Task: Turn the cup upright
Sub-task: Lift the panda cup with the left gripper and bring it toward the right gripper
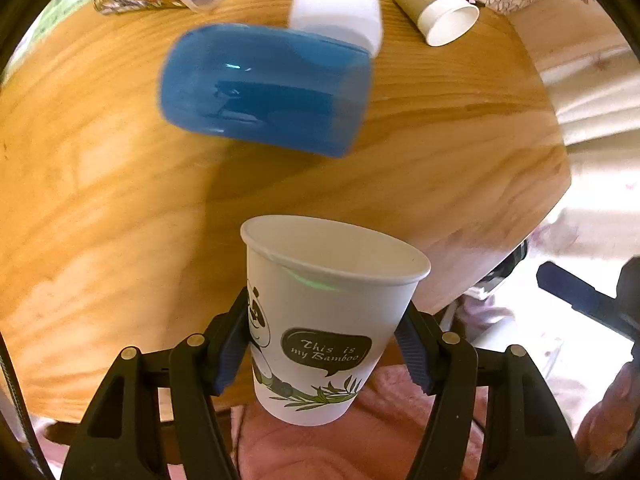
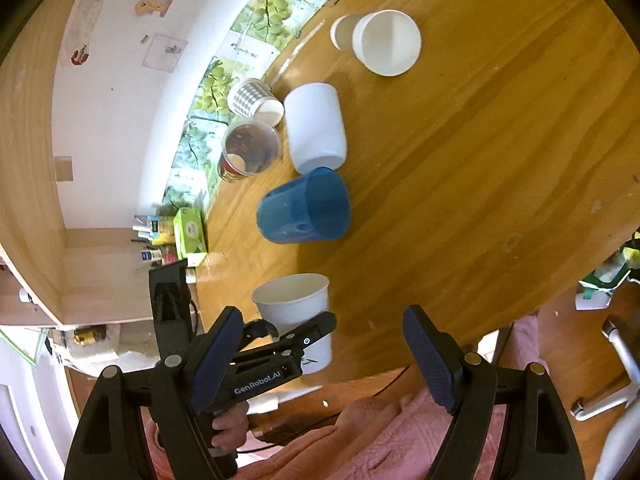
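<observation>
My left gripper [image 1: 324, 344] is shut on a white paper cup with a panda print [image 1: 320, 320], held mouth up above the near edge of the round wooden table [image 1: 100, 208]. The same cup [image 2: 296, 308] shows in the right wrist view, clamped by the left gripper's fingers [image 2: 316, 330]. My right gripper [image 2: 324, 360] is open and empty, held off the table's near edge to the right of the cup.
A blue plastic cup [image 1: 264, 88] [image 2: 306, 206] lies on its side mid-table. A white cup [image 2: 316, 128] and a white-and-tan paper cup [image 2: 380, 40] also lie on their sides. A clear cup [image 2: 250, 150] and a checked cup [image 2: 256, 100] sit near the far edge.
</observation>
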